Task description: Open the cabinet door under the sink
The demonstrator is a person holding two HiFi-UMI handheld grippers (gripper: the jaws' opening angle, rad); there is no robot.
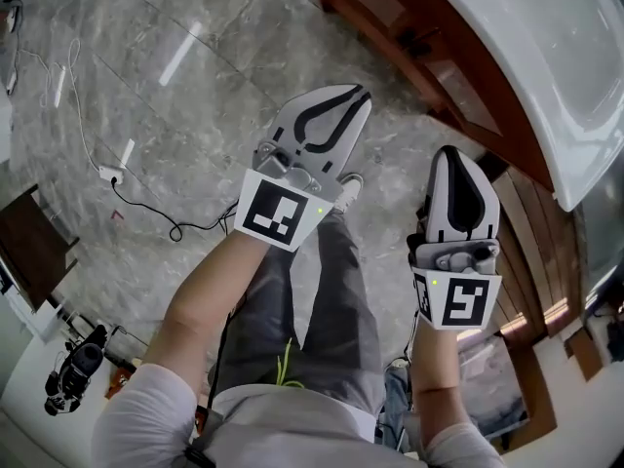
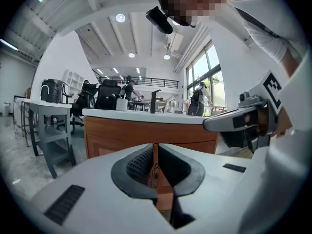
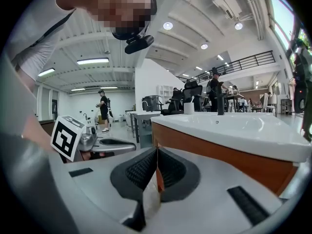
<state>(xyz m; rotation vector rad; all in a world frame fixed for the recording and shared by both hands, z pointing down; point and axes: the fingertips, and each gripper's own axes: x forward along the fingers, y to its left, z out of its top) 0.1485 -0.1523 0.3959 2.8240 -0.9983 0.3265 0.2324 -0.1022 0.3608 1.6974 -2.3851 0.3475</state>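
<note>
White plastic shells of both tools sit nearest, held out over grey trousers (image 1: 341, 300). The left gripper (image 1: 357, 94) is level with the knee, and the right gripper (image 1: 452, 152) is just beside it, closer to the woodwork. Each one's own view shows its ribbed black pads (image 2: 139, 167) (image 3: 141, 169) brought together, with only a thin seam between them. A sliver of wood behind shows through that seam, and nothing is caught in it. Both are closed and empty, and neither touches anything. Beyond them lies marble floor (image 1: 195, 76) with a cable (image 1: 146, 208) trailing across it at the left. The cabinet (image 1: 458, 76) stands ahead and to the right, a curved brown front under the white sink (image 1: 546, 57), and both grippers are well short of it. A small dark fitting (image 1: 417, 39) on that front may be the handle, but it is too small to be sure. The door looks shut, so I judge the task is at its start, in the approach with no contact yet. The next move calls for carrying one gripper, most likely the right since it is nearer, in to the door's edge or handle. Its fingers must part first. They then close on the grip and draw the door outward along its swing.
</note>
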